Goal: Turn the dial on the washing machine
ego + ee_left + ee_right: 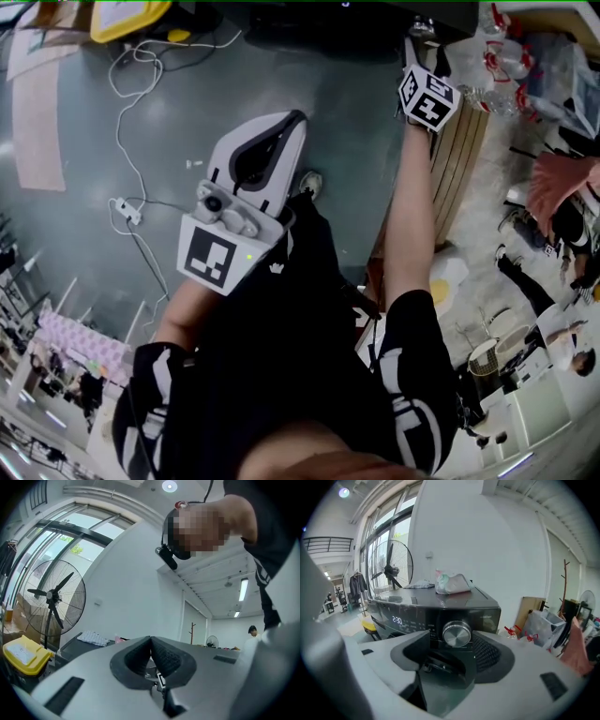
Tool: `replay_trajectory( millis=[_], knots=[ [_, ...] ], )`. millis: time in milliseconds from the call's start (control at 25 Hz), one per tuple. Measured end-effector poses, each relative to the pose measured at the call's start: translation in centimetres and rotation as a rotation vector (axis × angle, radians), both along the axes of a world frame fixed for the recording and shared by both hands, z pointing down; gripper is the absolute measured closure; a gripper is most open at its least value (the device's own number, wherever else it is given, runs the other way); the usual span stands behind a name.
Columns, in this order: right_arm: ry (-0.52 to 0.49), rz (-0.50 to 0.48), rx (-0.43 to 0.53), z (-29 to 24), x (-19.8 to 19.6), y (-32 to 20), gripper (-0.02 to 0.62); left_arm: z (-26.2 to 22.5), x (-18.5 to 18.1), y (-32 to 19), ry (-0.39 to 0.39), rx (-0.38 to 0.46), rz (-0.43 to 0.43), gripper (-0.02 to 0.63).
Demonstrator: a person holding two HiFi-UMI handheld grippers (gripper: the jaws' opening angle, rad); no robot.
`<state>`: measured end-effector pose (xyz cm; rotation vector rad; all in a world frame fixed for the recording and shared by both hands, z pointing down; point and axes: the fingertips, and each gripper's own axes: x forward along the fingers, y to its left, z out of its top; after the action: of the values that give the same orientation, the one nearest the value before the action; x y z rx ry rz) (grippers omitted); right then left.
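The right gripper (451, 644) has its jaws spread wide, and the silver dial (456, 633) of the dark washing machine (486, 616) stands between them. I cannot tell whether either pad touches the knob. The lit display (397, 619) sits left of the dial, and a crumpled bag (452, 583) lies on the machine's top. The left gripper (151, 641) has its jaws pressed together on nothing, tilted up toward the ceiling. A pedestal fan (391, 569) stands by tall windows (384, 527). A white power strip (126, 211) lies on the grey floor (356, 94).
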<state>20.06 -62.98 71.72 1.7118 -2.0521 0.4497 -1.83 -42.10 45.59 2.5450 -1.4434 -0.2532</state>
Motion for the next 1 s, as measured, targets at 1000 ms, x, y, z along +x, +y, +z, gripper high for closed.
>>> replay_trajectory(
  millis=[1000],
  knots=[
    [-0.366,-0.142,0.324,-40.6,-8.1,39.4,0.558,-19.2,-5.1,22.7,-0.03,0.13,-0.066,0.584]
  ],
)
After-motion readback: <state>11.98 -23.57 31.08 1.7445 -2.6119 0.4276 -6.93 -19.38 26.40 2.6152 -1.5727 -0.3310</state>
